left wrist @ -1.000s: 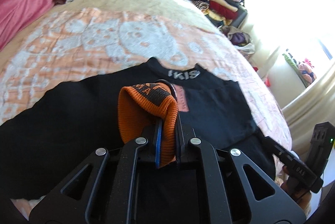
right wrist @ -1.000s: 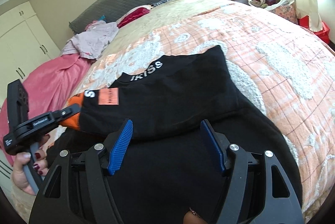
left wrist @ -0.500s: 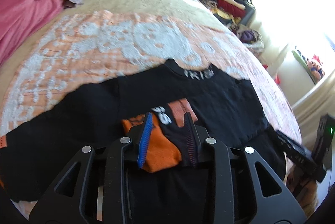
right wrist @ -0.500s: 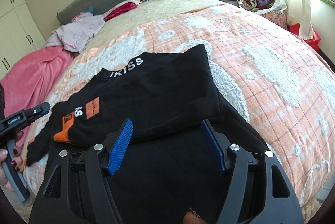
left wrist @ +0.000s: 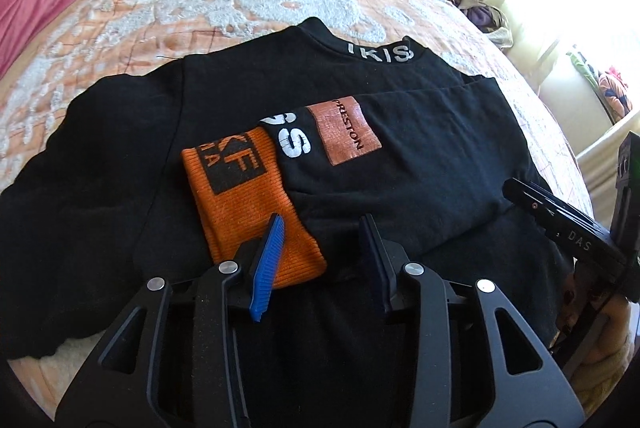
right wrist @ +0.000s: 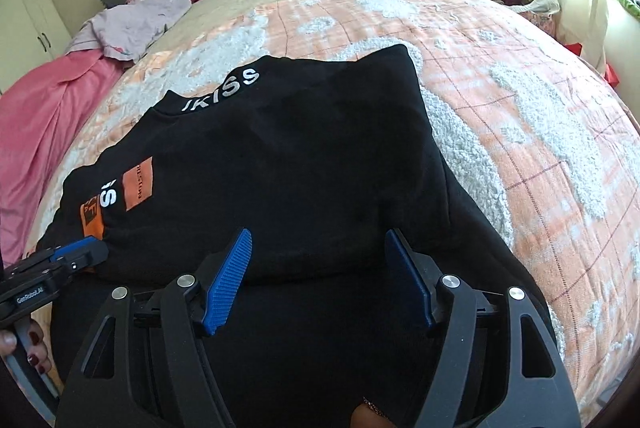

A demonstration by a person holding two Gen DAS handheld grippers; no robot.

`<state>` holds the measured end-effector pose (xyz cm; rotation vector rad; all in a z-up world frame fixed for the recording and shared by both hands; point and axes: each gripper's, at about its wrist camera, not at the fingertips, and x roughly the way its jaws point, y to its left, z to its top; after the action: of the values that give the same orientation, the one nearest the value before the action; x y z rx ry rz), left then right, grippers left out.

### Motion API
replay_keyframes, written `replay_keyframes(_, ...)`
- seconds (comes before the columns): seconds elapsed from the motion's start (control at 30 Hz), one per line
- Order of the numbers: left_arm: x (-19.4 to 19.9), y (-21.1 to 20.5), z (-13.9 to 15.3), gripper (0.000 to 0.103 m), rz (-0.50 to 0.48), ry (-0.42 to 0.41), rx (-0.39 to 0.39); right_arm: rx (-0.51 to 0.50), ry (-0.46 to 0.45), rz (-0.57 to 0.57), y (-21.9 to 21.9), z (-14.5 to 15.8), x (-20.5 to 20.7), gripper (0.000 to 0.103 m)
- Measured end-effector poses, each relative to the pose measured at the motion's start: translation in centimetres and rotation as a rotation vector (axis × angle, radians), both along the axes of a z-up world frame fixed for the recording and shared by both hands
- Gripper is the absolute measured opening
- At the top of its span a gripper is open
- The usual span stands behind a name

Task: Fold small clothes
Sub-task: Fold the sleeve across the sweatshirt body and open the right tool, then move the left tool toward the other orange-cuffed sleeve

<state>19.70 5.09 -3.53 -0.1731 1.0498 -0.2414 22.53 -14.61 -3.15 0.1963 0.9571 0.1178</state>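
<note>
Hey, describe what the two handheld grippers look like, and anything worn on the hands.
Both the left gripper and the right gripper are matte black, with open triangular frames, silver round rivets and ribbed blue pads on the fingers. The left gripper's side carries a small white label reading GenRobot.AI, and its handle is grey. The left hand wears dark red nail polish. No sleeves or cables show.

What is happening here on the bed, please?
A person is folding a black sweater on a bed with hand-held tongs. One sleeve lies folded across the body, its orange cuff flat on top. The left tongs are opening, the cuff's end between the jaws. The right tongs are open above the lower part of the sweater.
</note>
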Motion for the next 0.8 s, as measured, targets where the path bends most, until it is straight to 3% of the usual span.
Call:
replay_keyframes(0.07, -0.6, 0.2, 0.2, 0.034, 0.014, -0.009, -0.009, 0.032, -0.011, 0.003, -0.3, 0.4, -0.4, 0.068)
replay_keyframes(0.17, -1.5, 0.6, 1.1, 0.044, 0.028, -0.039, 0.006, 0.061, -0.033, 0.008, -0.3, 1.1, -1.3, 0.068)
replay_keyframes(0.23, -1.7, 1.0, 1.7, 0.044, 0.040, -0.057, 0.019, 0.068, -0.045, 0.012, -0.2, 1.7, -2.0, 0.068)
replay_keyframes(0.3, -2.1, 1.4, 2.3, 0.045, 0.051, -0.077, 0.021, 0.076, -0.063, 0.016, -0.1, 2.1, -2.7, 0.084)
replay_keyframes(0.33, -2.2, 1.5, 2.5, 0.048, 0.057, -0.084, 0.024, 0.076, -0.071, 0.015, 0.1, 2.4, -2.9, 0.089)
replay_keyframes(0.4, -2.6, 2.0, 2.9, 0.068, 0.074, -0.101, 0.032, 0.075, -0.080, 0.020, 0.3, 2.7, -3.2, 0.090)
replay_keyframes(0.47, -3.0, 2.3, 3.4, 0.068, 0.085, -0.117, 0.034, 0.066, -0.082, 0.016, 0.6, 2.9, -3.5, 0.092)
replay_keyframes(0.67, -4.4, 3.9, 4.7, 0.093, 0.146, -0.161, 0.032, 0.048, -0.103, 0.032, 1.7, 3.8, -4.3, 0.093)
replay_keyframes(0.8, -5.4, 5.3, 5.8, 0.093, 0.185, -0.194, 0.018, 0.024, -0.111, 0.037, 2.6, 4.2, -4.5, 0.097)
